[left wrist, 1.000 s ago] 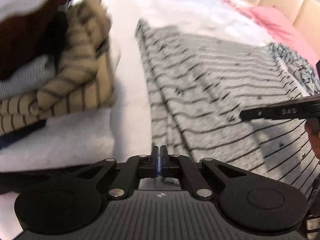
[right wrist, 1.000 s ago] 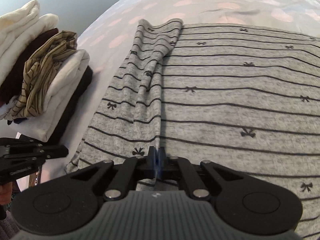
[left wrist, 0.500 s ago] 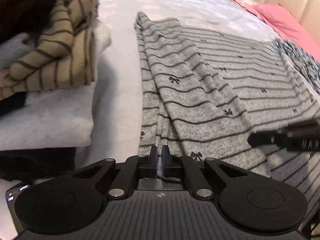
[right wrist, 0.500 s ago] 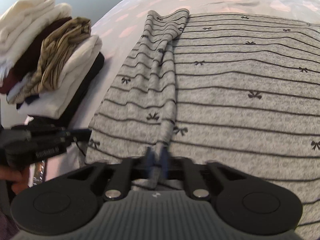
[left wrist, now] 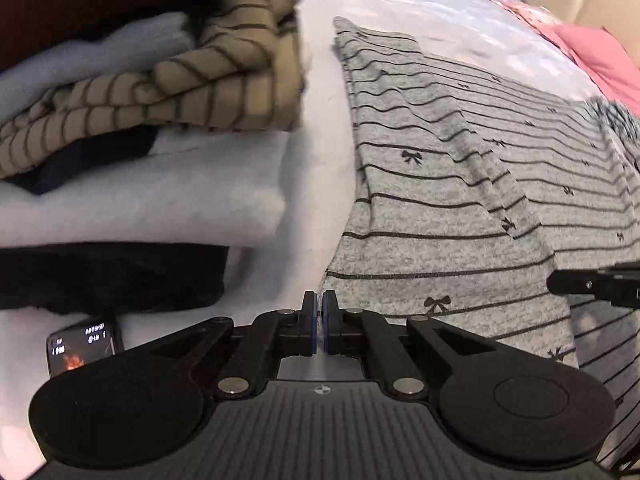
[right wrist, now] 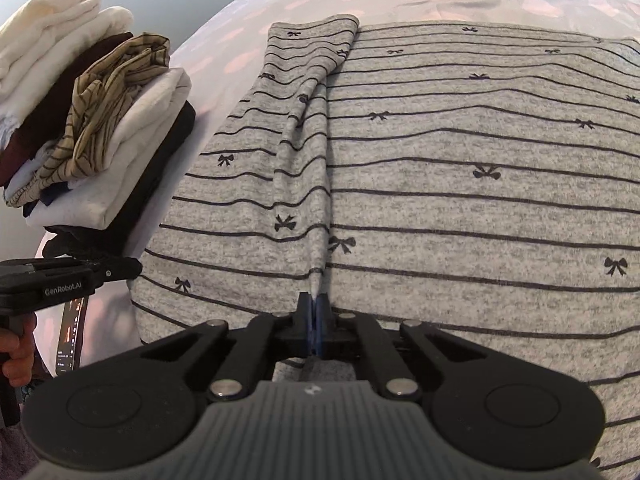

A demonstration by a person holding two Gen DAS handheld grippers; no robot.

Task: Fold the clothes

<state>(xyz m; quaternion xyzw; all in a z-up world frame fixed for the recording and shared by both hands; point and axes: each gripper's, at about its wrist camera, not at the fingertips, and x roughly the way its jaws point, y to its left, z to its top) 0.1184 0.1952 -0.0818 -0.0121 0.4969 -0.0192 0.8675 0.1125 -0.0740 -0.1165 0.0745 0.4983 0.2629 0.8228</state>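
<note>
At the far left a stack (right wrist: 92, 128) of folded clothes sits at the bed's (right wrist: 256, 4) edge, likely put there to keep finished pieces off the folding space. I count about six layers: two cream, one maroon, one tan striped, one white, one black, with a sliver of navy between; the exact number is hard to tell. One phone (left wrist: 82, 346) lies screen-up by the stack's foot.

The left gripper (left wrist: 319, 322) hovers over bare sheet just beside the top's (right wrist: 460, 200) near left corner. Its fingers (left wrist: 310, 320) are closed, only a hairline between them, and they hold nothing. It looks parked there, ready to take that corner.

One grey top with black stripes and small bows lies spread flat across the middle of the bed, its left sleeve (right wrist: 304, 120) already turned in over the body, which reads as the first fold.

The right gripper (right wrist: 314, 322) has its fingers (right wrist: 305, 320) shut tight on a pinch of the sleeve's near end, the cloth rising in a ridge into them, probably to pull the fold straight.

At the far right lie one pink pillow (left wrist: 596, 54) and a second patterned garment (left wrist: 616, 120).
</note>
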